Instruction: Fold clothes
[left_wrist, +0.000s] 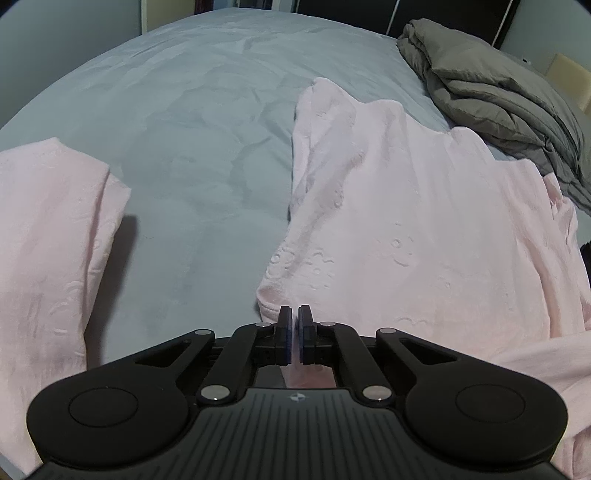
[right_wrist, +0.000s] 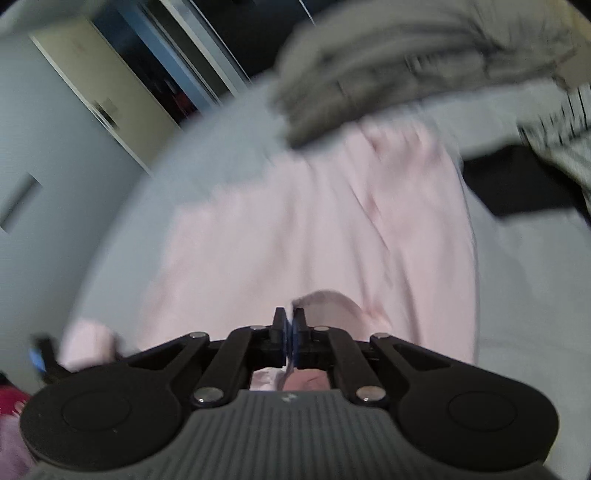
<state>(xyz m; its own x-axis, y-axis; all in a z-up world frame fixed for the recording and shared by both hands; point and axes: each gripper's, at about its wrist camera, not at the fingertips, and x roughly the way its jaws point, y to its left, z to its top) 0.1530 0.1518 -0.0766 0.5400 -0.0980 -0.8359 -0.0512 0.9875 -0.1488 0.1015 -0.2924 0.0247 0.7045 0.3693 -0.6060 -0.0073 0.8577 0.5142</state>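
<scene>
A pale pink embossed garment (left_wrist: 399, 221) lies spread on the grey-blue bed sheet (left_wrist: 184, 129). My left gripper (left_wrist: 294, 317) is shut on a fold at its near edge, with pink cloth pinched between the pads. More pink cloth (left_wrist: 48, 229) lies at the left. The right wrist view is motion-blurred: the same pink garment (right_wrist: 314, 229) stretches ahead, and my right gripper (right_wrist: 290, 321) is shut on a raised fold of it (right_wrist: 325, 302).
A folded grey-brown duvet (left_wrist: 495, 88) sits at the far right of the bed, also seen as the grey duvet (right_wrist: 406, 55). A black item (right_wrist: 517, 181) and a striped cloth (right_wrist: 561, 136) lie on the right. A wall and door frame (right_wrist: 85, 81) stand beyond the bed.
</scene>
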